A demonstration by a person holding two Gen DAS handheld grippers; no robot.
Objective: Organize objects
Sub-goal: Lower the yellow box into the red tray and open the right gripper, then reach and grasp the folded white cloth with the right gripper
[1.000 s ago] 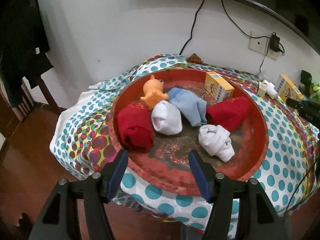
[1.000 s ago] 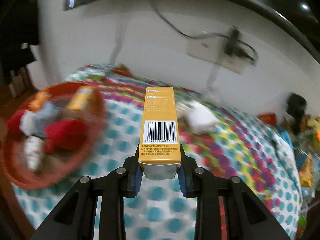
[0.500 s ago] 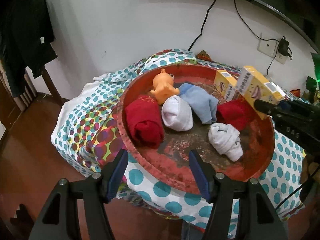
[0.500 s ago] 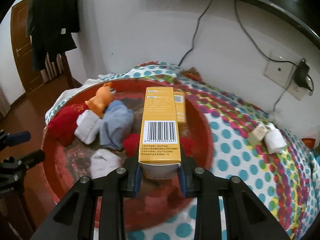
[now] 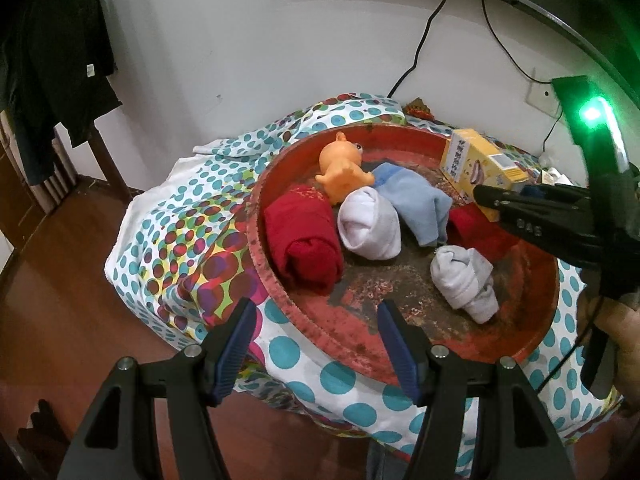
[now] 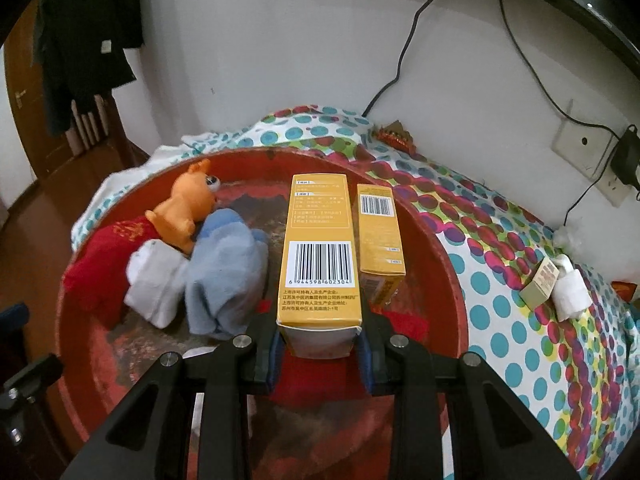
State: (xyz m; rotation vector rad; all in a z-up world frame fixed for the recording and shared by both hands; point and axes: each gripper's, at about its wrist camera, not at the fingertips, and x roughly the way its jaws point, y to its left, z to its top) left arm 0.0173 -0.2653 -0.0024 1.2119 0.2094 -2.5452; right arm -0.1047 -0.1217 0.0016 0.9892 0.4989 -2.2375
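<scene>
1. A counter draped in a white cloth with teal and multicoloured polka dots (image 5: 192, 240) (image 6: 520, 264) stands against a white wall.
2. A large round red tray with a worn, dark-stained floor (image 5: 400, 308) (image 6: 88, 360) sits on the cloth and holds most of the items.
3. The left tool (image 5: 314, 346) hovers over the near rim of the tray with its blue-padded fingers spread wide and nothing between them.
4. The right tool (image 6: 320, 354) is clenched on the near end of a long yellow cardboard box with a barcode (image 6: 318, 252) (image 5: 472, 172), held above the far right part of the tray.
5. A rolled dark red cloth (image 5: 302, 242) (image 6: 100, 264) lies at the tray's left side.
6. A light blue folded cloth (image 5: 416, 204) (image 6: 224, 272) lies near the middle, touching a rolled white sock (image 5: 370, 224) (image 6: 154, 280).
7. A second yellow cardboard box (image 6: 378, 232) rests in the tray just beside the held one.
8. Another white sock bundle (image 5: 466, 280) lies apart, toward the near right.
9. A second red cloth (image 5: 476, 228) lies under the right tool.
10. An orange rubber animal toy (image 5: 342, 168) (image 6: 186, 204) lies at the far side, touching the blue cloth.
11. A small tan box (image 6: 540, 286) and a white roll (image 6: 572, 292) lie on the cloth outside the tray.
</scene>
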